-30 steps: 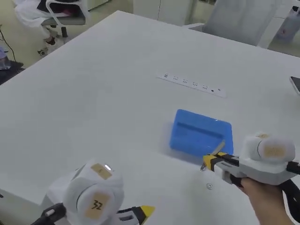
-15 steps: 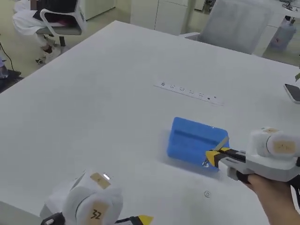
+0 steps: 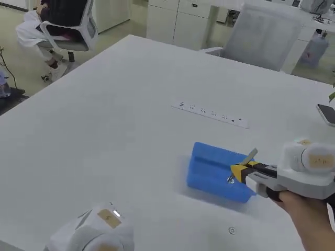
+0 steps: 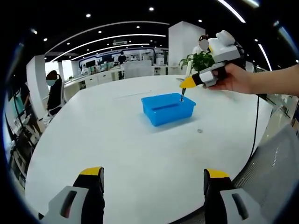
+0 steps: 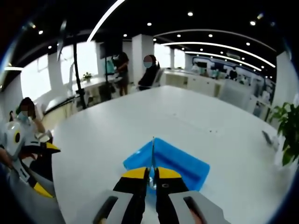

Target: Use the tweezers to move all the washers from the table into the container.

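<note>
Between the jaws of the right gripper point(image 3: 239, 172), clamped tight, the tweezers point(image 3: 251, 155) now point down over the inside of the container point(image 3: 209, 167), up from its near edge. One washer point(image 3: 232, 230) lies on the table point(image 3: 131, 104) nearby. The left gripper point(image 4: 153, 172) has its jaws apart.

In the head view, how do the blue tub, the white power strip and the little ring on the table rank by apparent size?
1. Blue container, largest by area.
2. Power strip, about as long but much thinner, and farther away.
3. Washer, by far smallest.
</note>
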The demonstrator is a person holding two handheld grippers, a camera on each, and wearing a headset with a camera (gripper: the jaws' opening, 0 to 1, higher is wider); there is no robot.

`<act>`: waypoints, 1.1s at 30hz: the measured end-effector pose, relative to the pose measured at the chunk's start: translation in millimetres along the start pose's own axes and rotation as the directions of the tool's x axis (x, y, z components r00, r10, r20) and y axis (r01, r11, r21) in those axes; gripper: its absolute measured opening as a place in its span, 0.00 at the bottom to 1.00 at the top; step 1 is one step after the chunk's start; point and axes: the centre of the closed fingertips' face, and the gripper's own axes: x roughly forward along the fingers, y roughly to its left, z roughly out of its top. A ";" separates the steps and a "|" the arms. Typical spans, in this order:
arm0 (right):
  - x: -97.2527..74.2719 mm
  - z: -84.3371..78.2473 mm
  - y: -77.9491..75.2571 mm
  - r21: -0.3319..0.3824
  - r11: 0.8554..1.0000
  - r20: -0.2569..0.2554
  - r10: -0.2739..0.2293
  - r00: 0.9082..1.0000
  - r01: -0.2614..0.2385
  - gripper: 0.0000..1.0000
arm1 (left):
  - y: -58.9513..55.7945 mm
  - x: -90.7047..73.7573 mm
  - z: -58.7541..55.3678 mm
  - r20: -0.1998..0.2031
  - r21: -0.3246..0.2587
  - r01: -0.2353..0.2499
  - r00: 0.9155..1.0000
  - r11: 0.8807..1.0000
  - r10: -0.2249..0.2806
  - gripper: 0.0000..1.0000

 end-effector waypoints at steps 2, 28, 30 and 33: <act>5.8 -1.2 -3.9 0.004 1.000 -0.005 -0.003 1.000 0.003 0.03 | -0.8 0.2 -0.7 -0.004 0.004 0.003 1.000 1.000 -0.003 0.89; 51.2 -44.7 -33.7 0.109 0.993 -0.131 -0.038 0.991 0.052 0.03 | -1.3 0.3 -3.1 -0.020 0.023 0.003 1.000 1.000 -0.002 0.89; 51.4 -45.8 -32.8 0.114 0.992 -0.134 -0.035 0.990 0.050 0.03 | -1.4 0.3 -3.1 -0.020 0.024 0.003 1.000 1.000 -0.002 0.89; 55.2 -50.6 -32.3 0.112 0.993 -0.145 -0.029 0.989 0.045 0.03 | -0.9 0.6 -3.7 -0.022 0.021 0.001 1.000 1.000 -0.001 0.89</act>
